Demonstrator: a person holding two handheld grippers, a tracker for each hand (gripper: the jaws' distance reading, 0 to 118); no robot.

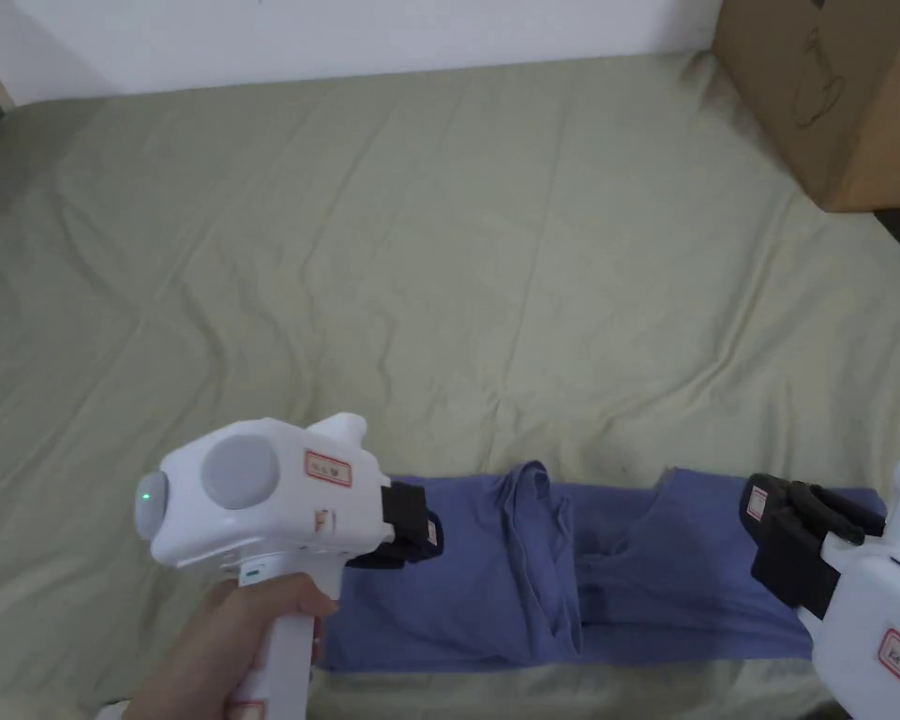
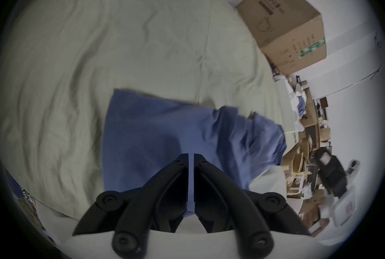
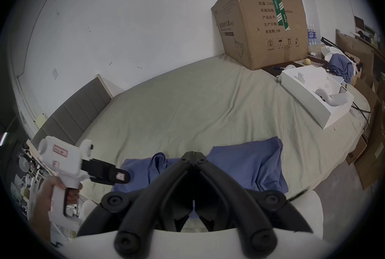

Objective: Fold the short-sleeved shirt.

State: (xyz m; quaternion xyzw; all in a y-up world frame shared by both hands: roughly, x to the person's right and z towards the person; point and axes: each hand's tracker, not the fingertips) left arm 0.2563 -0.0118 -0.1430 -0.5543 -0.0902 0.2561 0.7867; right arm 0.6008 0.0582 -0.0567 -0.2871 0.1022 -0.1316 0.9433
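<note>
The blue short-sleeved shirt (image 1: 551,581) lies folded into a long band across the near edge of the bed, with a bunched ridge of fabric near its middle. My left gripper (image 1: 431,536) hovers over the shirt's left end, jaws together with nothing between them. The right gripper (image 1: 762,511) is at the shirt's right end, also shut and empty. In the left gripper view the jaws (image 2: 191,156) stand a hair apart above the shirt (image 2: 156,134). In the right gripper view the closed jaws (image 3: 194,153) sit over the shirt (image 3: 245,163), and the left gripper (image 3: 124,176) shows farther off.
A wrinkled green sheet (image 1: 439,281) covers the bed. A large cardboard box (image 1: 832,94) stands at the far right corner against the wall. A white open box (image 3: 312,92) lies on the bed's right side. Clutter stands past the bed's right edge.
</note>
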